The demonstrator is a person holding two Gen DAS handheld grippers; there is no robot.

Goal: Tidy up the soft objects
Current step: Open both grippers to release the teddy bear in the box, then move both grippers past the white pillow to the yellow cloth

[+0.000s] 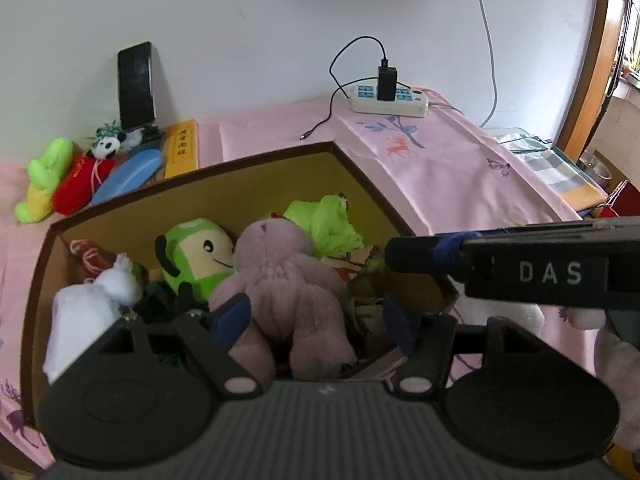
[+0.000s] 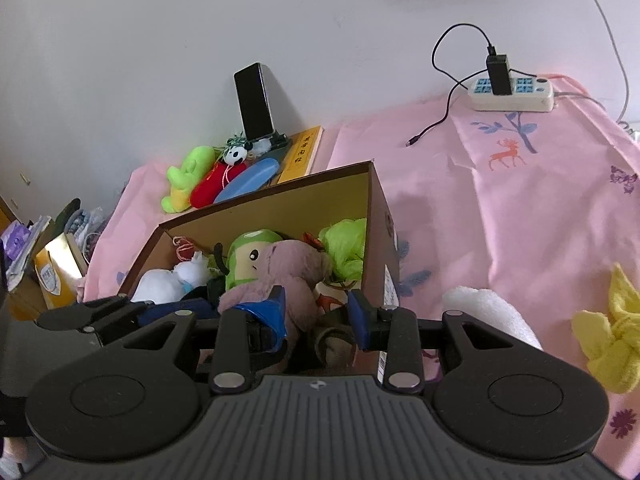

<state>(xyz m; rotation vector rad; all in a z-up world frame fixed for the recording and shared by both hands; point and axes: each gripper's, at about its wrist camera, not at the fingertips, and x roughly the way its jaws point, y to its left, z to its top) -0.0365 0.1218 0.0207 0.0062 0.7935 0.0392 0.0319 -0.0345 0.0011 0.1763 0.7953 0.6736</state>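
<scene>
Releasing a mauve plush octopus [image 1: 280,280] into the cardboard box [image 1: 280,168] appears to be the step in hand: the left claw [image 1: 316,320] stands with its blue pads apart on either side of the toy, not pressing it, and no earlier view shows how it got there. The right claw [image 2: 320,312] also hangs with pads apart and nothing gripped, low centre in its own view, above the box's near corner. Inside lie a green smiling plush [image 1: 196,260], a white plush [image 1: 92,304] and a lime-green cloth [image 1: 324,224]. The next move likely calls for lifting clear of the box rim and reaching a loose item: the white towel [image 2: 492,312] or yellow cloth [image 2: 612,336] at lower right on the pink sheet [image 2: 520,208], where room is open.
</scene>
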